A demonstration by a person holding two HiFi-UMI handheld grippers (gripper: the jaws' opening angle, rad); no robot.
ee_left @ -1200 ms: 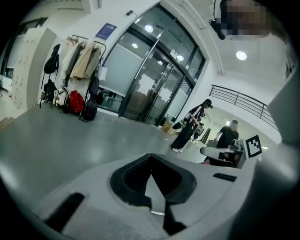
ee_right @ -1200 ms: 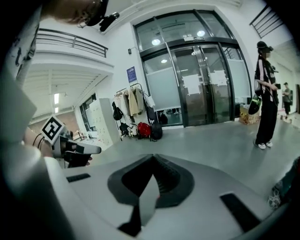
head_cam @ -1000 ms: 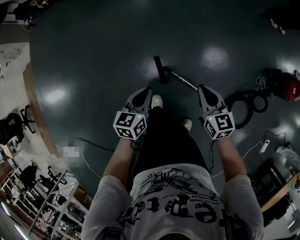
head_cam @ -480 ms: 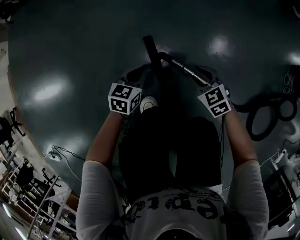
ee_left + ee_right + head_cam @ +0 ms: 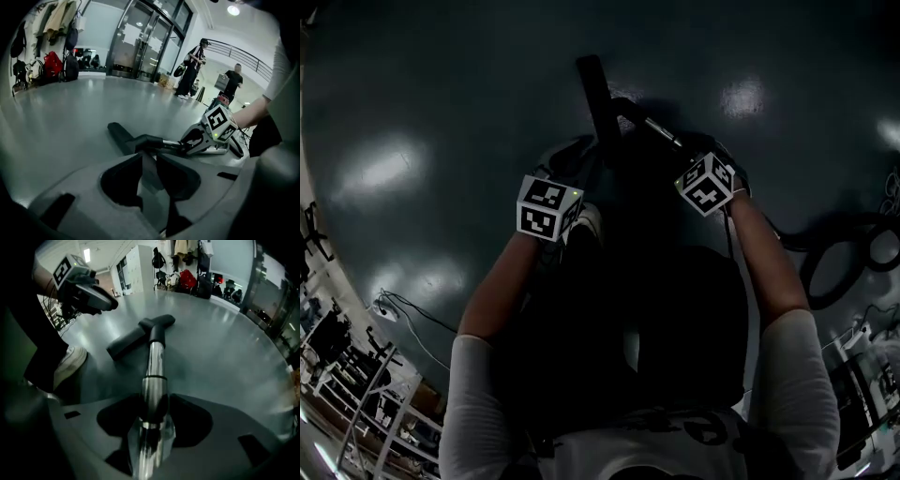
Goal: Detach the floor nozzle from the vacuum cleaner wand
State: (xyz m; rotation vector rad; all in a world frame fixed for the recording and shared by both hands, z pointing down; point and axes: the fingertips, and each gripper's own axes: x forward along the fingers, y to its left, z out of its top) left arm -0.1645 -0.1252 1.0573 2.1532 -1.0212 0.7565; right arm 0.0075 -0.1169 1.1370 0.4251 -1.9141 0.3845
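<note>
The black floor nozzle (image 5: 592, 94) lies flat on the dark floor, joined by its black neck (image 5: 150, 140) to the chrome wand (image 5: 152, 366). My right gripper (image 5: 680, 153) sits low over the wand. In the right gripper view the wand runs between its jaws (image 5: 153, 401), which have just been opening and stand apart on either side of it. My left gripper (image 5: 575, 152) hovers just left of the nozzle's neck. Its jaws (image 5: 149, 161) have just been opening to a narrow gap, and only floor shows between them.
A white shoe (image 5: 68, 362) rests on the floor close beside the nozzle. A coiled black hose (image 5: 844, 262) lies at the right and cables (image 5: 403, 314) at the left. Far off stand people (image 5: 192, 70), and bags (image 5: 51, 65) hang by glass doors.
Both grippers have dropped from waist height to the floor as the person crouched. The right one has come down over the wand, the left one beside the nozzle.
</note>
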